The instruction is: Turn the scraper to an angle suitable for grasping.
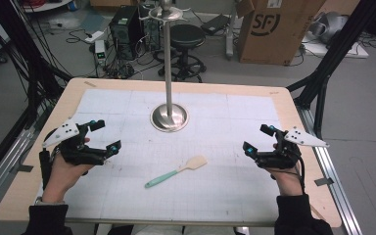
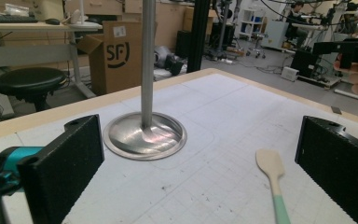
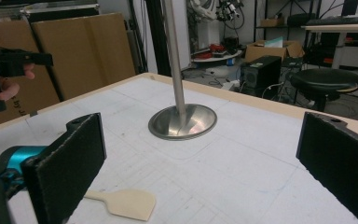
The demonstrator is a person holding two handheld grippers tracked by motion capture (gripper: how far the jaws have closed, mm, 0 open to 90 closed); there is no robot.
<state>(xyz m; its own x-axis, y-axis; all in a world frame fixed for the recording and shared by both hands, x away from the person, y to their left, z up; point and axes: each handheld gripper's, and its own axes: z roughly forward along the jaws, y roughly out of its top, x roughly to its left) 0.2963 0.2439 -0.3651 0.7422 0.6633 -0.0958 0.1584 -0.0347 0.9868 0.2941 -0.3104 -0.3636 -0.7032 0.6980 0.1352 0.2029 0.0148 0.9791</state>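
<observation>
A spatula (image 1: 176, 171) with a cream blade and a mint green handle lies flat on the white mat, near the front middle of the table. Its blade (image 2: 270, 163) points away from me in the left gripper view, and its blade (image 3: 128, 204) lies low in the right gripper view. A steel stand (image 1: 169, 116) with a round base and a tall pole rises at the mat's middle back. My left gripper (image 1: 105, 134) hovers open at the left, and my right gripper (image 1: 257, 138) hovers open at the right. Nothing is between either pair of jaws.
The wooden table (image 1: 293, 105) carries a white gridded mat (image 1: 235, 122). Behind the table stand a black stool (image 1: 187, 35), a cardboard box (image 1: 274, 29) and cables on the floor. Black frame posts (image 1: 335, 54) rise at the right.
</observation>
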